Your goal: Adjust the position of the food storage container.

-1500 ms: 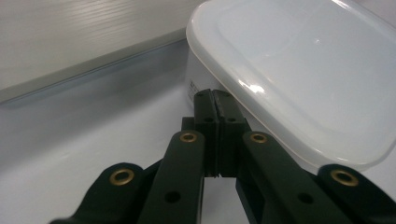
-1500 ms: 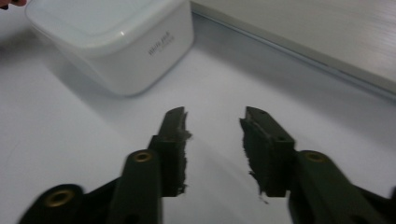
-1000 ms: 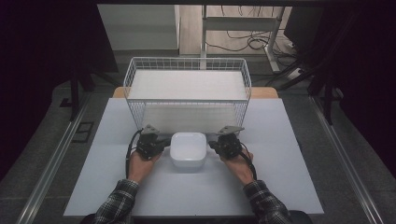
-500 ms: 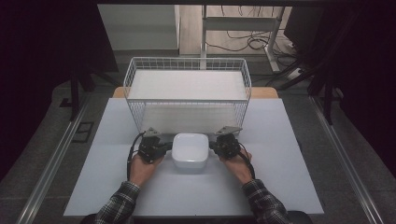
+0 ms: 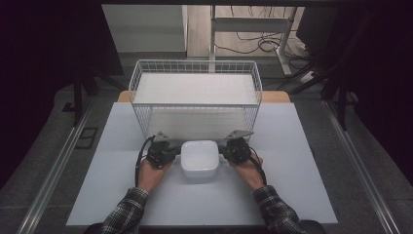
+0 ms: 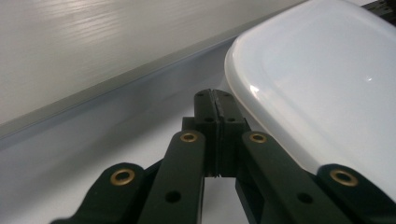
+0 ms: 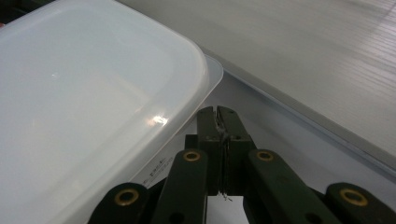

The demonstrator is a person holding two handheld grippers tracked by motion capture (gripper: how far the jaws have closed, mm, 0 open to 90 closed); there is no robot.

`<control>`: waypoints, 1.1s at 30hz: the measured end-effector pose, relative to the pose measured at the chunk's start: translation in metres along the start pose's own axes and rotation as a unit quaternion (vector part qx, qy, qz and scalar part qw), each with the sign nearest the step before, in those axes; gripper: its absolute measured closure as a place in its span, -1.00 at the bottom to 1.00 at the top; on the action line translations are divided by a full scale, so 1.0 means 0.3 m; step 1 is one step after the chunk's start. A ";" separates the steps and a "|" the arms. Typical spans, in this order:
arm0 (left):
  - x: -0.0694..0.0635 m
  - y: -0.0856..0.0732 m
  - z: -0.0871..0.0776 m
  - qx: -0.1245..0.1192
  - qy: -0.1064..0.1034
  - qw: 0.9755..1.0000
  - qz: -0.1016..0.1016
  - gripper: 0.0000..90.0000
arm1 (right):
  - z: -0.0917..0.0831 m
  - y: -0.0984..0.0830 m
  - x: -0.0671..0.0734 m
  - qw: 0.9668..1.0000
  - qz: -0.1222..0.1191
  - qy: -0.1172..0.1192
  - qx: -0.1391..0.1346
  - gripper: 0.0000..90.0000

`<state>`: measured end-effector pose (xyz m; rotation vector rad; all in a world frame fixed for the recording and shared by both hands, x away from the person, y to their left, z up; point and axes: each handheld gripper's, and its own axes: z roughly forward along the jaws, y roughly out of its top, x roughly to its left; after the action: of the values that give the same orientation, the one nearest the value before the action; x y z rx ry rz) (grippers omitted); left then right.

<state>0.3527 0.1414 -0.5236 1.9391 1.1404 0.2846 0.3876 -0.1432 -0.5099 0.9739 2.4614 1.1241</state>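
A white plastic container (image 5: 198,158) lies upside down on the white table, just in front of the wire basket. In the high view my left gripper (image 5: 175,155) rests against its left side and my right gripper (image 5: 223,153) against its right side, each held by a hand. Seen from the left gripper view, the left gripper (image 6: 215,95) has its jaws pressed together with nothing between them, the tips beside the container's (image 6: 317,88) rim. The right gripper (image 7: 218,112) is likewise shut and empty, its tips just below the container's (image 7: 84,93) thin lip.
A white wire basket (image 5: 195,62) with a white liner stands right behind the container, and its front wall (image 6: 93,46) is close ahead of both grippers. The white table top (image 5: 302,170) spreads to both sides. Dark floor, rails and cables surround it.
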 end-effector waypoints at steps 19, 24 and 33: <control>-0.089 -0.036 -0.035 0.015 -0.027 0.999 0.022 0.99 | -0.099 -0.053 0.067 0.999 -0.008 -0.006 0.033 0.93; -0.071 -0.065 -0.108 0.011 -0.017 1.000 0.024 0.75 | -0.162 -0.072 0.050 1.000 -0.010 -0.011 0.018 0.81; -0.083 -0.126 -0.201 -0.009 -0.008 0.999 0.041 -0.22 | -0.263 -0.116 0.045 1.000 -0.015 -0.014 -0.016 0.18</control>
<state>0.2818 0.1632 -0.5099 1.9714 1.0460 0.3212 0.3231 -0.1956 -0.4831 0.9348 2.4209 1.1291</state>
